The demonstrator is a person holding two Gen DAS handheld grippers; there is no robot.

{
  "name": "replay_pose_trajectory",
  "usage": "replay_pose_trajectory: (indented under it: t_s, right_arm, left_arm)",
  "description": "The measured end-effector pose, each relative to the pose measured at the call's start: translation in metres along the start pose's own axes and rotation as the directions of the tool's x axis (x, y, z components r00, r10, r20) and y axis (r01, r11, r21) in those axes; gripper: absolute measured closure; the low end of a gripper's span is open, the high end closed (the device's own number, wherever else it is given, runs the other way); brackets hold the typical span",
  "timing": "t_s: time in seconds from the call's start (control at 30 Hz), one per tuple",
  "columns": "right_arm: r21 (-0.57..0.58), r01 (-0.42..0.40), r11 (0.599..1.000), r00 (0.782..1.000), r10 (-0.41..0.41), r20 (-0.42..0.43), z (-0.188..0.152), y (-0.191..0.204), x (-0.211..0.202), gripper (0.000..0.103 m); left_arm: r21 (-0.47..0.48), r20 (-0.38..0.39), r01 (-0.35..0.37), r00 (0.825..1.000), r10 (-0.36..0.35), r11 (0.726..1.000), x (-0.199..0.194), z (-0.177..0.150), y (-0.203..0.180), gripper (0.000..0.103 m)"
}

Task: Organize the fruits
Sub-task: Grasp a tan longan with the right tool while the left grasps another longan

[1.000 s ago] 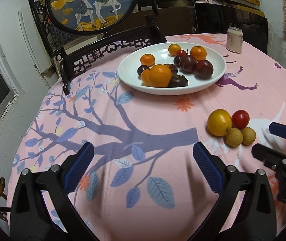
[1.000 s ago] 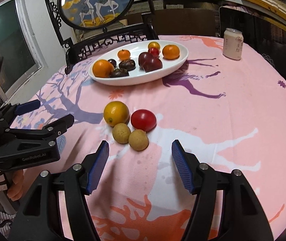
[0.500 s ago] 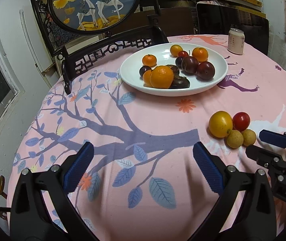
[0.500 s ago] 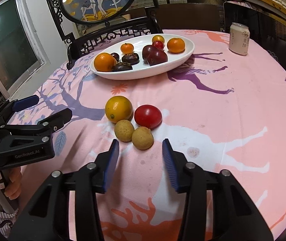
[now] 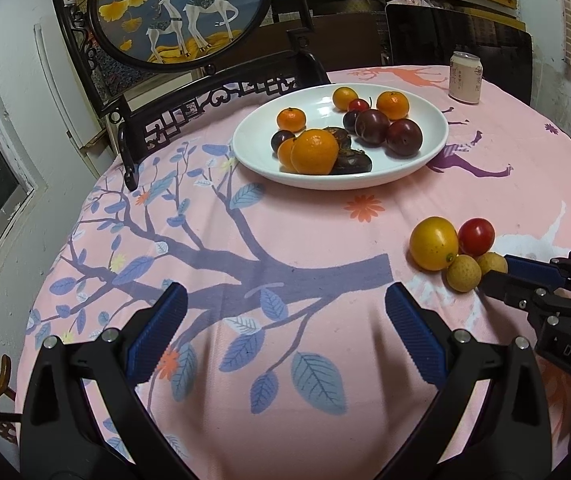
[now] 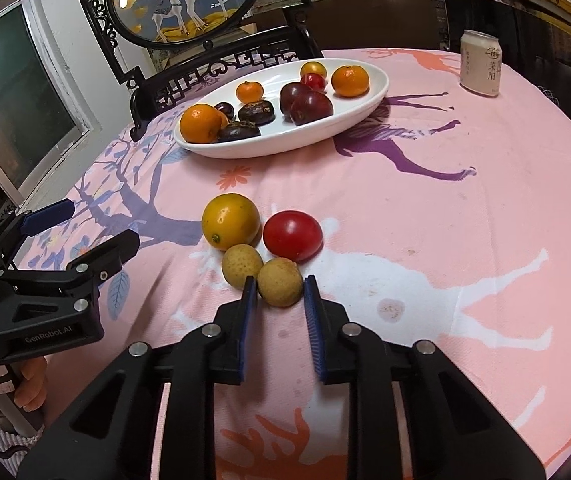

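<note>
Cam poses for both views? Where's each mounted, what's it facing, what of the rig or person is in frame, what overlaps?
Left wrist: on the left gripper, angled down across the pink tablecloth toward the white plate; its own open fingers show, with the right gripper at the right edge.
Right wrist: on the right gripper, facing the loose fruit; its pads close on a tan fruit; the left gripper and a hand at left.
Shared: plate, can, yellow fruit, red tomato, deer screen.

Both wrist views look down-forward, close over table; both share white plate, loose fruit cluster.
</note>
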State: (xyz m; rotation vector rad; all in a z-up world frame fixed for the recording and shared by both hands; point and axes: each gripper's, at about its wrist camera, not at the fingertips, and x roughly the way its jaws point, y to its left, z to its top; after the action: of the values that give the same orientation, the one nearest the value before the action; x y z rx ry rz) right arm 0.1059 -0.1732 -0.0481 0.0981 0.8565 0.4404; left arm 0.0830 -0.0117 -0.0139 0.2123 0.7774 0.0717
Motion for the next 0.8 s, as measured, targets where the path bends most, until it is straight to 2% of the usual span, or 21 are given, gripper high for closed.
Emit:
replay_pose_trajectory:
  t_s: [0.17,0.37,0.47,0.57,0.67,0.8]
  right_arm:
    - [0.005,0.027,1.000,0.999,-0.028,0.025,0.000,-0.004,-0.009,0.079]
    - [0.063,0.035,0.997,0.996,-0.040,0.085,0.003,-0.018,-0.028,0.079]
    - [0.101,0.024,0.995,0.990,-0.038,0.133,0.003,-0.026,-0.043,0.079]
    - [0.139,0.012,0.990,0.985,-0.036,0.168,0.002,-0.034,-0.056,0.079]
    - [0.170,0.000,0.985,0.985,-0.029,0.172,0.002,-0.042,-0.060,0.079]
    - [0.184,-0.015,0.983,0.987,-0.015,0.160,0.002,-0.045,-0.058,0.079]
  left_arm:
    - [0.010,-0.001,0.017,1.000,-0.017,1.000,0.000,-0.001,-0.003,0.002]
    - [0.063,-0.003,0.034,0.999,-0.034,0.997,0.001,-0.005,-0.017,0.002]
    - [0.081,-0.005,0.093,0.996,-0.093,0.992,0.000,-0.007,-0.025,0.002]
    - [0.126,-0.034,0.222,0.975,-0.219,0.967,0.000,-0.010,-0.043,0.002]
    - [0.175,-0.037,0.268,0.963,-0.266,0.947,-0.001,-0.009,-0.061,0.002]
    - [0.193,-0.065,0.309,0.951,-0.302,0.931,0.006,-0.007,-0.078,0.003]
